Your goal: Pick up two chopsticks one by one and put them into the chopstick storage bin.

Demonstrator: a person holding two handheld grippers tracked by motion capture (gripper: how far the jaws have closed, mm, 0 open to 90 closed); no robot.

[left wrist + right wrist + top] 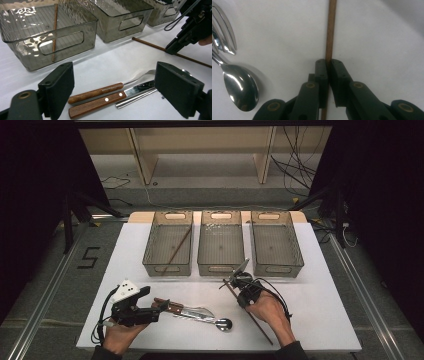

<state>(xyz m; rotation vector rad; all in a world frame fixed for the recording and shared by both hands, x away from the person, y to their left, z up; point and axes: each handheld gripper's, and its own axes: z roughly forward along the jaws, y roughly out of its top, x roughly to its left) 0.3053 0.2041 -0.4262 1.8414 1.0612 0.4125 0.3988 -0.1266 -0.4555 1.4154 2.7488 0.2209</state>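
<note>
My right gripper (243,301) (329,65) is shut on a brown chopstick (260,327) (331,30) that lies slanted on the white table, gripped near its middle; the same grip shows in the left gripper view, on the chopstick (150,45). My left gripper (158,303) (113,75) stands open at the front left, its jaws either side of the wooden handles of a fork (95,93) and a knife (100,102). A metal spoon (223,323) (240,87) lies beside them. A second chopstick (179,247) (54,30) rests in the left bin (167,268).
Three smoky clear plastic bins stand in a row at the back of the table: left, middle (221,268) and right (278,268). Fork tines (224,32) lie close to the left of the held chopstick. Shelving and cables sit beyond the table.
</note>
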